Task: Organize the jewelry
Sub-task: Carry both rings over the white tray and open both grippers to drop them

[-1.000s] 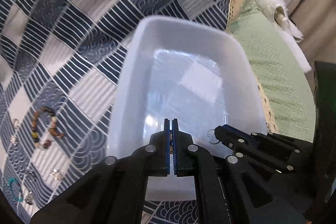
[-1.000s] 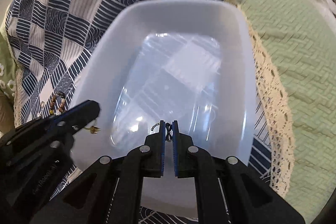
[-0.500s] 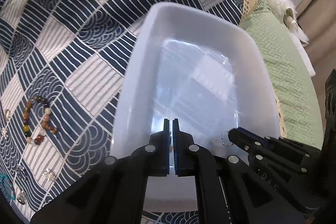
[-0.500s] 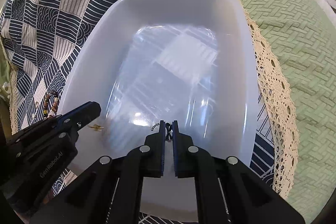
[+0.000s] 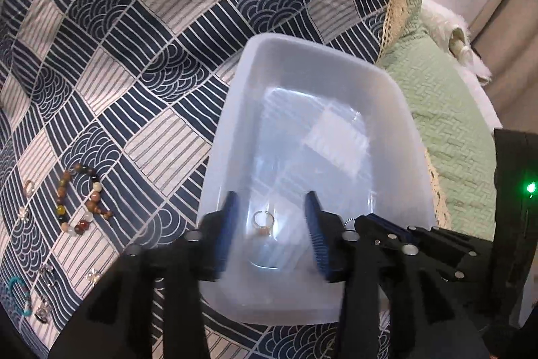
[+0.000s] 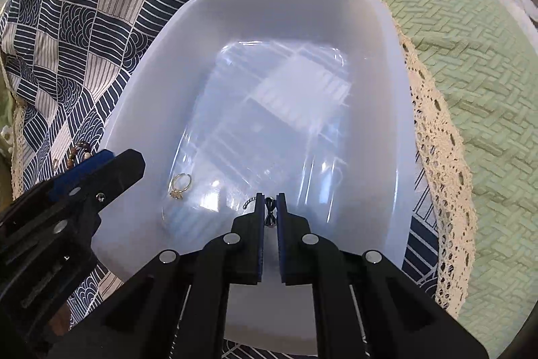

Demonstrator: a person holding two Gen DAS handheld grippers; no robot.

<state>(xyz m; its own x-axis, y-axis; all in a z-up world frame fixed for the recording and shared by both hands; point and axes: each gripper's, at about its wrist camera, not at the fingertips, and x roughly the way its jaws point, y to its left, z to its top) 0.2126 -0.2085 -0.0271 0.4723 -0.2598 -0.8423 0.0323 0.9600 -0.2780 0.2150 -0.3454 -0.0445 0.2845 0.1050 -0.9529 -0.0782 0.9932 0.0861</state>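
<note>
A white plastic bin (image 5: 396, 96) (image 6: 396, 63) sits on the patterned cloth. My left gripper (image 5: 270, 226) is open over the bin's near end, and a gold ring (image 5: 261, 220) (image 6: 181, 184) lies on the bin floor between its fingers. My right gripper (image 6: 269, 207) is shut on a small dark ring with a twisted band (image 6: 269, 211), held just above the bin floor. The right gripper also shows in the left wrist view (image 5: 370, 221), and the left gripper's finger in the right wrist view (image 6: 111, 167).
A brown bead bracelet (image 5: 79, 199), a turquoise bracelet (image 5: 18, 295) and several small rings and ear studs (image 5: 47, 275) lie on the blue checked cloth (image 5: 168, 22) left of the bin. A green quilted cover (image 6: 470, 56) lies to the right.
My left gripper has opened and the gold ring has dropped onto the bin floor. The right gripper stays shut on its ring over the bin.
</note>
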